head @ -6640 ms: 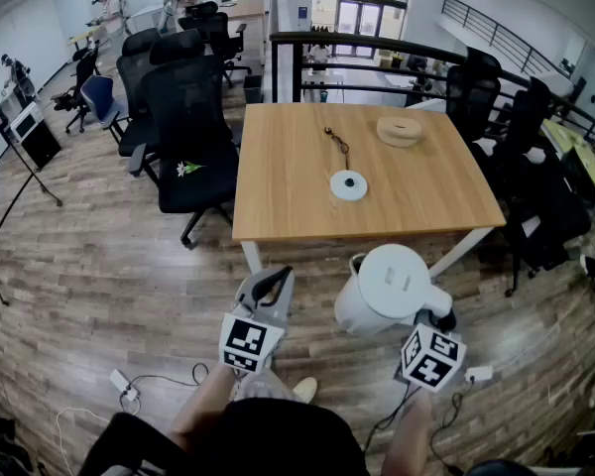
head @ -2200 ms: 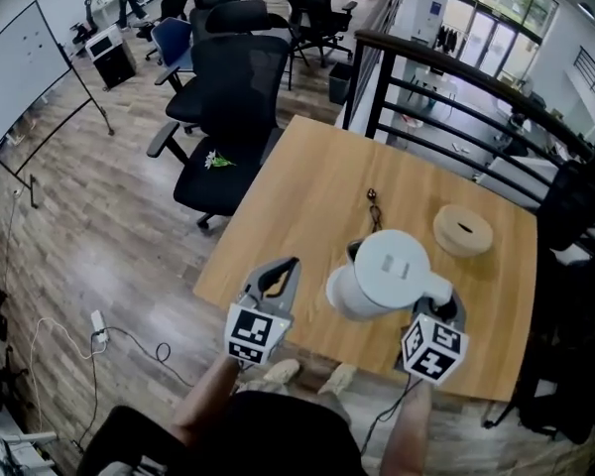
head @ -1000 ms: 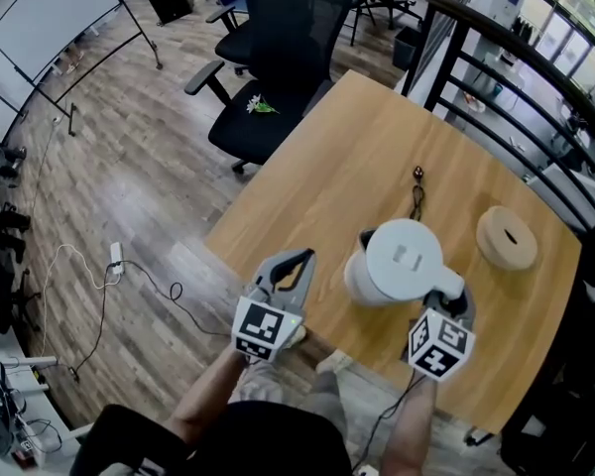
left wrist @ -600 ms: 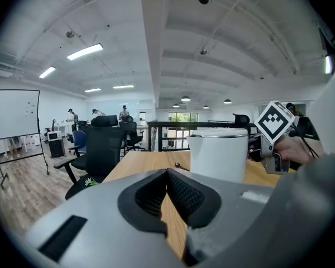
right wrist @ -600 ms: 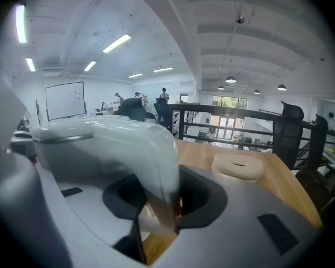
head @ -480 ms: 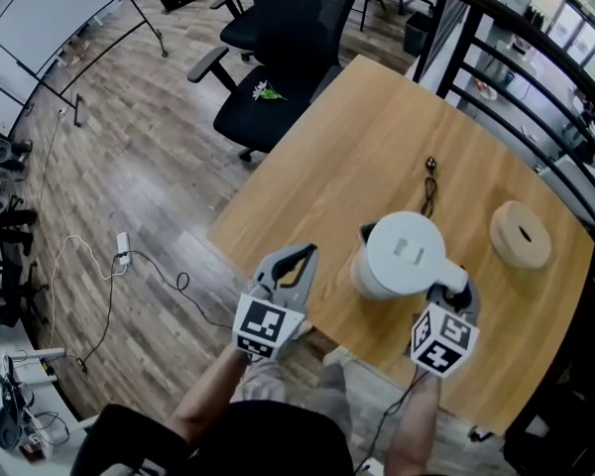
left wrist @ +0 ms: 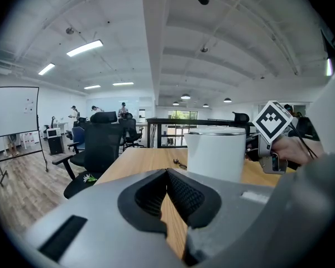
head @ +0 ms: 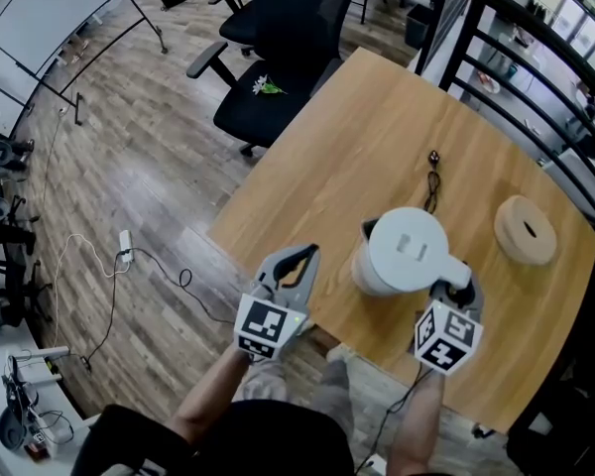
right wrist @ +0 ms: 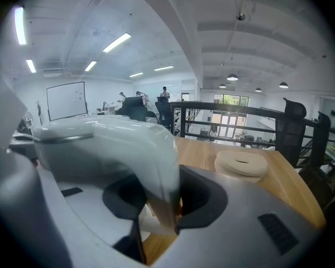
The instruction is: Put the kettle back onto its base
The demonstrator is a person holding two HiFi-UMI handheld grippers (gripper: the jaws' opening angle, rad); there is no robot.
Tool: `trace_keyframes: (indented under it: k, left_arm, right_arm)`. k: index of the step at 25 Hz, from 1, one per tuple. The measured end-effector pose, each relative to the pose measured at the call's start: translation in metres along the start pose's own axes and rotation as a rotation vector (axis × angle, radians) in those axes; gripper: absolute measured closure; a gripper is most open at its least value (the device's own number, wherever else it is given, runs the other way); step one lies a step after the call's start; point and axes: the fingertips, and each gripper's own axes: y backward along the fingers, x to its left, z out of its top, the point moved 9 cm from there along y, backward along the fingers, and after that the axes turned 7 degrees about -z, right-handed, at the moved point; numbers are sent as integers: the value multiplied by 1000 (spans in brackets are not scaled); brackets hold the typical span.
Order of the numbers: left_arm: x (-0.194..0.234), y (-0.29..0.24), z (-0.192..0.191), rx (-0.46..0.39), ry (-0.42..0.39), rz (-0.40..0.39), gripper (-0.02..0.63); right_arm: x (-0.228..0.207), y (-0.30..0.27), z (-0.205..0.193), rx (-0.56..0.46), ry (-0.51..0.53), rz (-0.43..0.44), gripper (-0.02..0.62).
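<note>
White kettle [head: 405, 251] sits over the wooden table [head: 347, 137], base hidden underneath, contact unclear. Right gripper [head: 458, 288] pinches the kettle handle [right wrist: 153, 149]; left gripper [head: 301, 254] jaws pressed together, empty.

Open-plan office: black swivel chairs [head: 288, 28], whiteboard [head: 45, 8] on a stand, ceiling strip lights [left wrist: 85, 48], wood counter [head: 377, 127], black railing [right wrist: 229, 106], people at far desks.

Smooth glossy white plastic kettle [head: 405, 251], matt pale wood table [head: 347, 147], wood-grain plank floor [head: 129, 167]
</note>
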Motion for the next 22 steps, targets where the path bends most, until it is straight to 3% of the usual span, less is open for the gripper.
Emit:
trace_keyframes:
  k: [22]
  left_arm:
    - [-9,2,-6,8,-1,1,604]
  right_arm:
    - [-4,2,-12,-9,11,6,462]
